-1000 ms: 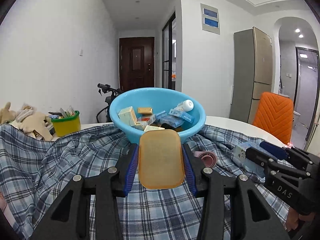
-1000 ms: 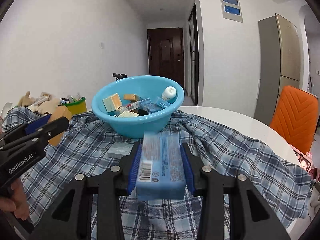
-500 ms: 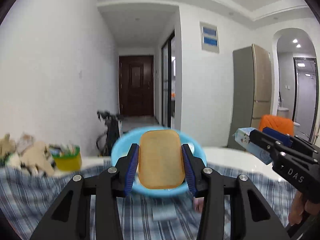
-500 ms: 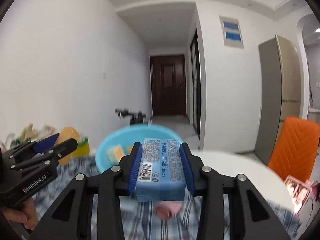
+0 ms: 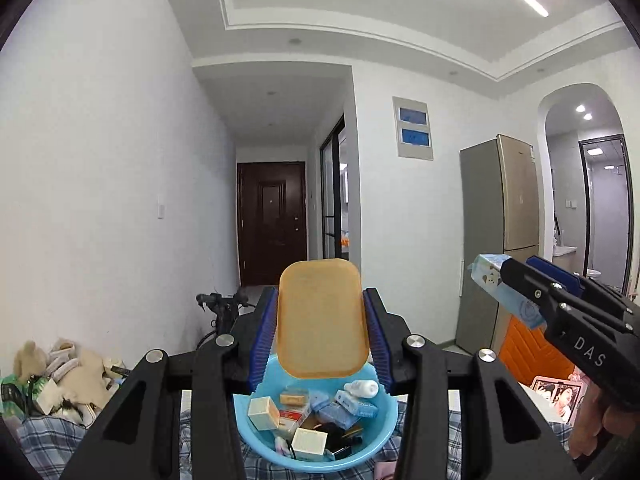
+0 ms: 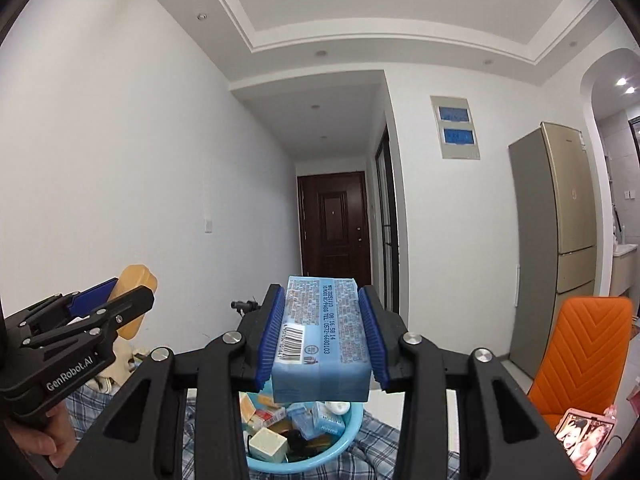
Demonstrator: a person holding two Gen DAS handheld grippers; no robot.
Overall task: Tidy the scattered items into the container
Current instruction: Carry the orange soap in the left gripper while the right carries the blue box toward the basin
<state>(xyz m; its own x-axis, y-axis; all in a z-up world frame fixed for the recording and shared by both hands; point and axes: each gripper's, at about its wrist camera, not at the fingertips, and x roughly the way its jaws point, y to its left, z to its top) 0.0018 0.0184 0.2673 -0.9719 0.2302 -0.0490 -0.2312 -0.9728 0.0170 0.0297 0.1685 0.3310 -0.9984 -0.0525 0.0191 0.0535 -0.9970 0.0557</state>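
Holding: both grippers carry one item each, level, above the basin.
Left gripper: blue pads pinched on the long sides of an orange soap bar; bar upright, flat face to camera, its lower edge over the basin's far rim in the left view.
Right gripper: pads pressed on both sides of a blue pack; barcode and print face up; pack covers the basin's far part in the right view.
Basin: light blue, round, on a plaid cloth, below and ahead of both grippers.
Basin contents: cream box at left, second cream box at front, small white bottle lying near the far right, blue packet beside it, tan bar at the back, red-and-white carton mid; dark bits at front right, cannot tell what.
Fill: items piled loosely, below the rim.
Cloth: pink object at the basin's near right, mostly cut off.
Left edge: heap of plush toys well apart from the basin.
Right edge: orange chair, framed photo near it.
Hands: a hand grips the left handle; fingers under the right handle.
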